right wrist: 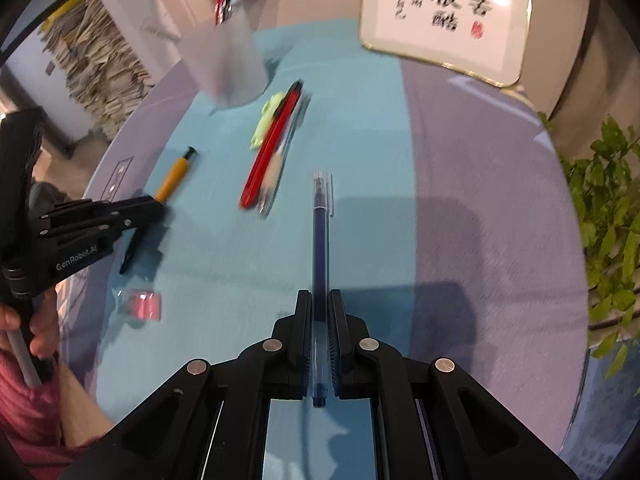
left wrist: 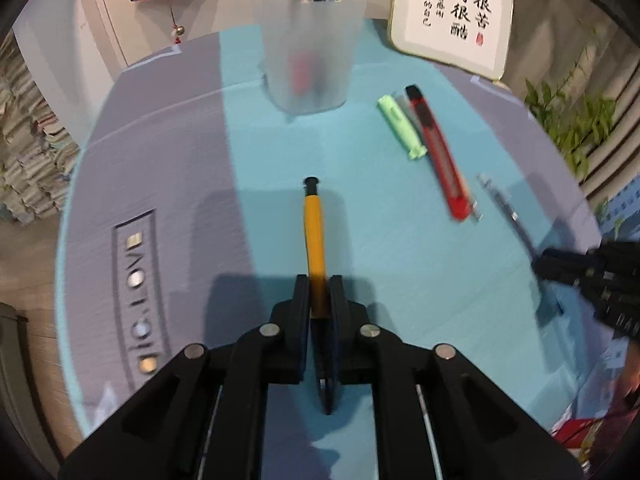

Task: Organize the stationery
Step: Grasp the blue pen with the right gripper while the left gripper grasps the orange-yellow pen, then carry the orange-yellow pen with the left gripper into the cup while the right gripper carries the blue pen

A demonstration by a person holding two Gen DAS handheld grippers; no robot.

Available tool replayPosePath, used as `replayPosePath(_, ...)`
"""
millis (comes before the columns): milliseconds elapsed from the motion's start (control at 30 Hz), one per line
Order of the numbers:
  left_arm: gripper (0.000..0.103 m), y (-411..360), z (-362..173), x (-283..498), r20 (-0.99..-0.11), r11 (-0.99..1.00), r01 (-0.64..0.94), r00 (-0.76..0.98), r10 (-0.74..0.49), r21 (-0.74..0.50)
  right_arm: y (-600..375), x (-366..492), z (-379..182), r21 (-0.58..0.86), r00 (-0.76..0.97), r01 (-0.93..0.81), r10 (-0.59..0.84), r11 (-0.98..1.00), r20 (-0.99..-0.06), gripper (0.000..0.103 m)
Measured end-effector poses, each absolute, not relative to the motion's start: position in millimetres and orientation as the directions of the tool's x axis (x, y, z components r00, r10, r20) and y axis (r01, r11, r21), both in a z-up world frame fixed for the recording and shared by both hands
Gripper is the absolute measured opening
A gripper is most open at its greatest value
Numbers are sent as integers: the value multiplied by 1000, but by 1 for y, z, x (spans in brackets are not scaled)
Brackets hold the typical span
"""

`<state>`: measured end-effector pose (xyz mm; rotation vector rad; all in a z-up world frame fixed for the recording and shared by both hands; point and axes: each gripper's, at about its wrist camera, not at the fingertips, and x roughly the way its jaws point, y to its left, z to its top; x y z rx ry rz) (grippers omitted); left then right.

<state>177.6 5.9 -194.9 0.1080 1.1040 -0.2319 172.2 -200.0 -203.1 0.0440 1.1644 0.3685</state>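
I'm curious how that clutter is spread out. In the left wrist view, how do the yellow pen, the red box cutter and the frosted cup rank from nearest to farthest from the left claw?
1. Yellow pen: clamped in the left claw, pointing ahead.
2. Red box cutter: lying on the mat, ahead to the right.
3. Frosted cup: standing at the far end, straight ahead.

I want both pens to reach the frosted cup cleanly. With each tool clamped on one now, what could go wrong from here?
1. The left tool grips the yellow pen near one end, so the long free end may swing and catch the frosted cup rim.
2. The cup looks light and already holds pens; two tools arriving together could crowd the opening or tip it.
3. The right tool with the blue pen may brush the red utility knife lying on the way.
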Motion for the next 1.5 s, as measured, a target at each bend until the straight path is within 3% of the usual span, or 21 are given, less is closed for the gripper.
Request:
replayPosePath(67, 12, 7, -196, 177, -895, 971, 239, 429, -122, -17, -198, 175, -202, 216, 343, -262, 300, 941, -890, 10)
replayPosePath(100, 23, 7, -196, 178, -895, 972, 236, 432, -109, -4, -197, 179, -201, 203, 349, -254, 285, 946, -893, 14)
replayPosePath(133, 42, 8, -195, 179, -893, 972, 233, 439, -99, 7, -196, 182, -200, 188, 357, -246, 269, 951, -895, 17)
replayPosePath(200, 59, 10, -192, 180, -879, 975, 221, 470, -83, 26, -195, 189, -196, 171, 379, -232, 251, 957, -891, 33)
replayPosePath(700, 55, -4, -198, 220, -886, 980, 198, 457, -78, 16, -167, 232, -203, 68, 393, -236, 159, 969, -906, 35)
replayPosePath(767, 50, -3, -197, 220, -887, 979, 202, 453, -89, 5, -163, 233, -203, 47, 394, -246, 143, 968, -908, 35)
replayPosePath(833, 28, -4, -196, 218, -883, 978, 209, 460, -94, 4, -161, 233, -203, 30, 396, -255, 133, 966, -909, 35)
replayPosePath(867, 20, -5, -195, 217, -881, 976, 216, 462, -100, 2, -160, 232, -202, 31, 396, -265, 138, 964, -908, 31)
replayPosePath(900, 9, -5, -195, 216, -883, 975, 221, 456, -105, -2, -159, 232, -202, 31, 396, -273, 142, 961, -907, 16)
replayPosePath(933, 8, -5, -194, 216, -885, 975, 222, 452, -108, -6, -158, 232, -202, 31, 395, -276, 143, 961, -907, 13)
replayPosePath(1500, 8, 8, -117, 176, -774, 973, 230, 611, -169, -31, -173, 192, -123, 164, 528, -304, 310, 938, -791, 13)
